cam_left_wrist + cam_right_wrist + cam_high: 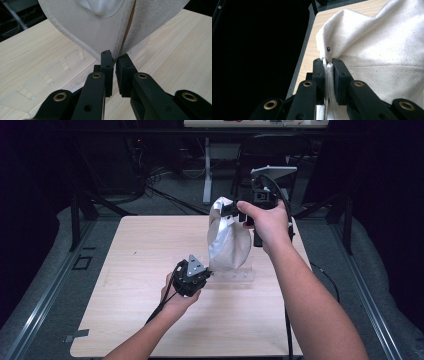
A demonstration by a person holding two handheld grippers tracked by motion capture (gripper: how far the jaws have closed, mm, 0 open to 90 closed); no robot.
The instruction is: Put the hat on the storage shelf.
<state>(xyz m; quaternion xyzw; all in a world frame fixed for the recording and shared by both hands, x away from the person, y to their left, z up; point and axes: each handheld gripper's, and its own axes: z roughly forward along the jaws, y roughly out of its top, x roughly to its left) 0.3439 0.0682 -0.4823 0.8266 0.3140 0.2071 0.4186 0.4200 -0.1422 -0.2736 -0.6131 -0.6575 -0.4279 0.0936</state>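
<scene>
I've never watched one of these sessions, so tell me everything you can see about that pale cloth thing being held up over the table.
The cloth is off-white, with a coarse woven look, visible stitched seams and a smoother, shinier patch. It hangs folded and curved above the wooden table, over a clear plastic rack. The right claw pinches its top edge; the left claw grips its bottom edge, jaws nearly closed on the fabric.

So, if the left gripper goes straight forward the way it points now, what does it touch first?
The left gripper would first meet the white cloth bag; its lower edge already sits between the nearly shut jaws. The clear plastic rack lies lower, probably off that line.
</scene>
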